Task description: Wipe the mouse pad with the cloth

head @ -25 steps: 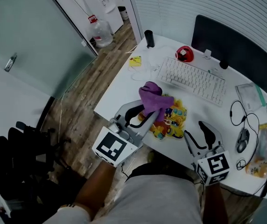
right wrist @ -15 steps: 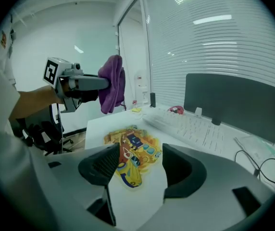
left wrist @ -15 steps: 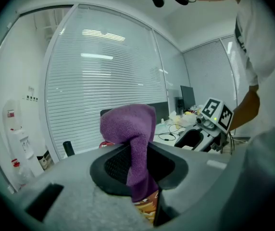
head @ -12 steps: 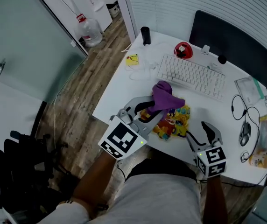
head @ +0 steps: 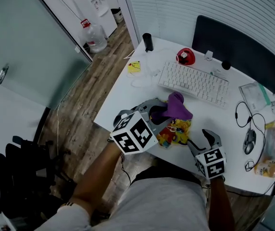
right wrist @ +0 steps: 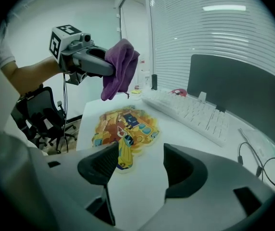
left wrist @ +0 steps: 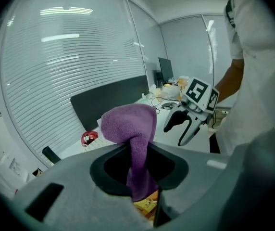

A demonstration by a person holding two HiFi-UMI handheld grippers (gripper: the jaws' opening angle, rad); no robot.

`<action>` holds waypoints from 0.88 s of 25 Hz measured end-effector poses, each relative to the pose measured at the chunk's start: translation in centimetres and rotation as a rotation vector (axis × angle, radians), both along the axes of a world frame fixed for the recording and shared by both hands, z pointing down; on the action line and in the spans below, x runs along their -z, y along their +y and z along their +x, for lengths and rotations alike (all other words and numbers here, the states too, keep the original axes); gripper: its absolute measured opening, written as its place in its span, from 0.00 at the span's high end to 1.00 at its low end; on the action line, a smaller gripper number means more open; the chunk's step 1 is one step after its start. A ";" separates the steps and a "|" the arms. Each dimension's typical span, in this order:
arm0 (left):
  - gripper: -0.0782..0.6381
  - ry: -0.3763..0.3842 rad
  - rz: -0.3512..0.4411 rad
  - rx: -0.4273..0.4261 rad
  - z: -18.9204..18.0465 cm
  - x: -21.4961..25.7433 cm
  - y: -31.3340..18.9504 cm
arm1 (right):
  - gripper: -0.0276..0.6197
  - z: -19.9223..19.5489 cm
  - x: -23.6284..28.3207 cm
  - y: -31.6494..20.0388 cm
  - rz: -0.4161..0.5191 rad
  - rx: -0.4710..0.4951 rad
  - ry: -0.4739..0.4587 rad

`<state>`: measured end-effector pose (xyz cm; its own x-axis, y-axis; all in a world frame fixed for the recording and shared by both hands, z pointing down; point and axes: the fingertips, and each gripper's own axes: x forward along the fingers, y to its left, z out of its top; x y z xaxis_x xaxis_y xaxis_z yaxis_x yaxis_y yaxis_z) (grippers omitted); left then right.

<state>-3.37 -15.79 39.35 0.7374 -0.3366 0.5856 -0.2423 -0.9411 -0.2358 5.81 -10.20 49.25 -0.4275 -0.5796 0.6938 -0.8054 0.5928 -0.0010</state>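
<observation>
While the purple cloth (head: pixel 177 106) is pinched in the left gripper (head: pixel 157 112), it has not yet met the mouse pad (head: pixel 173 131). From the head view, a person stands at the near edge of a white tabletop (head: pixel 128 100), holding a gripper in each hand. The left gripper's jaws are pressed onto the cloth's middle, so one bunched end bulges above them and the other end hangs below. Seen from the right gripper view, the cloth hangs in the air above the far side of the pad, clear of its surface. The pad is a colourful cartoon-printed mat lying flat near the tabletop's front edge, with a white keyboard (head: pixel 194 83) beyond it. The right gripper (head: pixel 200 139) points down at the pad's near end; its jaws are opening, with nothing between them.

The cloth seems ready in the gripper, but the wiping itself appears to be entirely left to do.
</observation>
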 end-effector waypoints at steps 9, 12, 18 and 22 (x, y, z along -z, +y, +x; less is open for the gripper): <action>0.78 -0.248 -0.010 -0.139 2.7 -4.0 -0.3 | 0.56 -0.1 -1.7 -0.5 -0.045 0.046 0.004; 0.78 -0.309 -0.021 -0.170 3.4 -5.2 -0.5 | 0.56 -0.2 -2.0 -0.9 -0.050 0.051 0.003; 0.78 -0.415 -0.064 -0.204 4.5 -7.8 -1.0 | 0.56 -0.5 -2.6 -1.1 -0.074 0.057 -0.003; 0.78 -0.477 -0.092 -0.228 5.2 -9.5 -1.2 | 0.56 -0.4 -2.9 -1.2 -0.084 0.057 -0.004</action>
<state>1.84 -16.97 48.89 0.4309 -0.1299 0.8930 0.0848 -0.9794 -0.1834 5.41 -11.40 52.11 -0.4609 -0.4940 0.7372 -0.7699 0.6357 -0.0554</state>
